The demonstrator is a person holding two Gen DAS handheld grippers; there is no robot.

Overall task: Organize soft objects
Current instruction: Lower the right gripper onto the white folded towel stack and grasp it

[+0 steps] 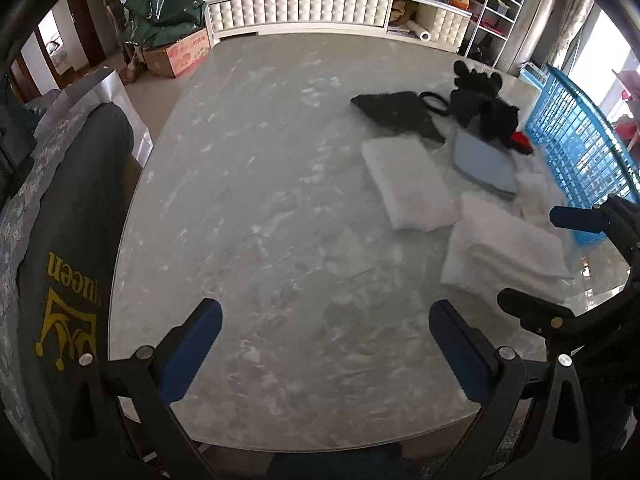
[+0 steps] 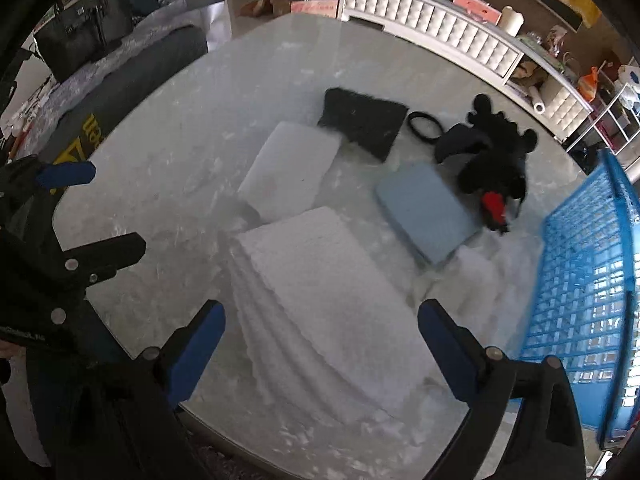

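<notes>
A stack of white foam sheets [image 2: 320, 300] lies on the pale marble table [image 1: 260, 240]; my right gripper [image 2: 320, 328] hangs over its near end, open, pads clear of it. Beyond lie a second white pad [image 2: 292, 170], a black felt square [image 2: 364, 120], a black loop [image 2: 424, 124], a light blue pad [image 2: 428, 208] and a black plush toy [image 2: 492, 160] with a red patch. My left gripper [image 1: 324, 328] is open over bare tabletop, left of the foam stack [image 1: 504, 248]. The right gripper's fingers [image 1: 576, 220] show at that view's right edge.
A blue lattice basket [image 2: 588, 280] stands at the table's right side. A chair back with yellow lettering [image 1: 64, 272] sits at the left edge. Behind the table run a white tufted cabinet [image 1: 300, 12], boxes and a wire rack [image 1: 496, 20].
</notes>
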